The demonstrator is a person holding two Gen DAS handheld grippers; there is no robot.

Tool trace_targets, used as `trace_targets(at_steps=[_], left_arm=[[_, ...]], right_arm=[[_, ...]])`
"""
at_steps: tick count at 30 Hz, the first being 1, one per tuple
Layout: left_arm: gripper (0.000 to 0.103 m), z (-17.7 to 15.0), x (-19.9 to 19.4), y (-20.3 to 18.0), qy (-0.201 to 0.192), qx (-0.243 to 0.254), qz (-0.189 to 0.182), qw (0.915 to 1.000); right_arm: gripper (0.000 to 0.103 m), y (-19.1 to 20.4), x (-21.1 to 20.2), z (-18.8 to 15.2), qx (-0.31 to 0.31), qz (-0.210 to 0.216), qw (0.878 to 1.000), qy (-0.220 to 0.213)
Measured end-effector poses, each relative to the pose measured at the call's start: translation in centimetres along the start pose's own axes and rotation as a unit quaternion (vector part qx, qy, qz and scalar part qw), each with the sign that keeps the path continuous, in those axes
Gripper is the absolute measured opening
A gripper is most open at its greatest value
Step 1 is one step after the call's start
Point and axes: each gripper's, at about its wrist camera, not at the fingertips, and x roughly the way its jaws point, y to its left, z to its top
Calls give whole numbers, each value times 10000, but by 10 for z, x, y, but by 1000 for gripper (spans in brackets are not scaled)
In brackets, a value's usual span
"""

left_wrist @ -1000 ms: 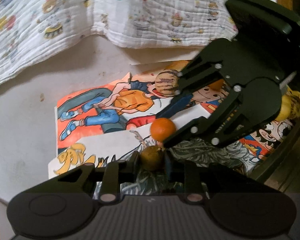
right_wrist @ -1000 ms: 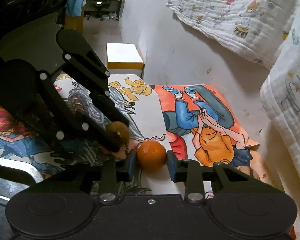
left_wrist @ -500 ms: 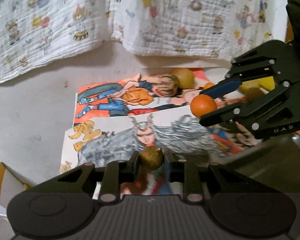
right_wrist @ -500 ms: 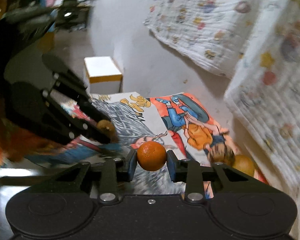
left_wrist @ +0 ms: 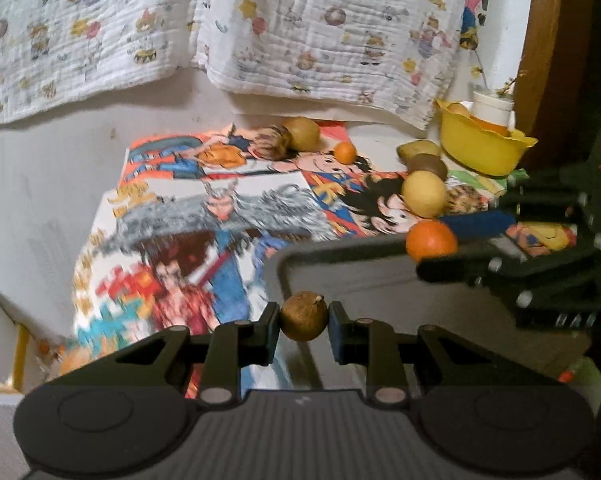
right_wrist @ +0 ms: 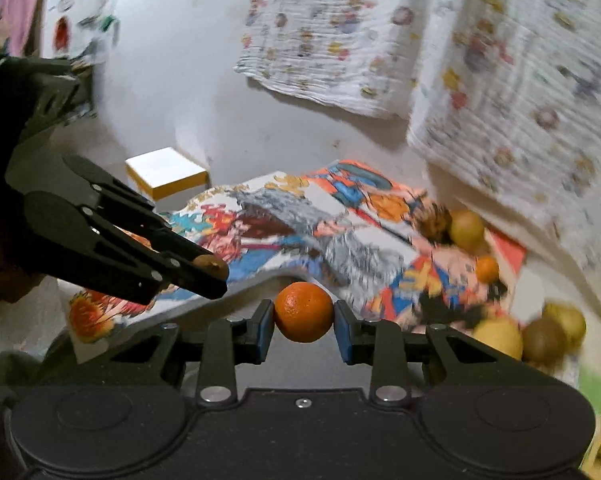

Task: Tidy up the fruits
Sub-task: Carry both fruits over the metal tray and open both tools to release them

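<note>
My left gripper is shut on a small round brown fruit and holds it in the air above a grey tray. My right gripper is shut on an orange, also lifted; the orange shows in the left wrist view too. The left gripper with the brown fruit shows at the left of the right wrist view. Loose fruit lie on the cartoon-print cloth: a yellow fruit, a small orange, a green-brown fruit.
A yellow bowl with fruit stands at the far right by the wall. Printed white cloths hang behind. A white and yellow box sits past the cloth's left end. More fruit lie at the right.
Both grippers have lifted their fruit off the cloth and drawn back and up. The view now takes in the tray, the yellow bowl and more loose fruit.
</note>
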Motion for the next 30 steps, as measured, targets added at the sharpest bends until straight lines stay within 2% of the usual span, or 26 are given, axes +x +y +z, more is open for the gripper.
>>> trace_targets(at_steps=[9,12,18,22,30], left_arm=[[28,-33,-18,-25,-93,-109,191,9997],[28,-41,-22,-32,-140,-205,296,9993],[28,-53,-31,-43,-261,-373,493,9977],[28,-58,-32,-51,-262,-425,655,9966],[29,-63,-29,-52,-211,-618,658,9957]], right_arm=[[34,38,-21,-44,644,-548,9964,37],[34,49,-27,-51,785,-642,9948,34],[35,53,-33,-60,1479,-845,9854,-8],[35,55,-33,-65,1639,-884,9825,49],[36,53,-38,-69,1703,-1073,9795,26]])
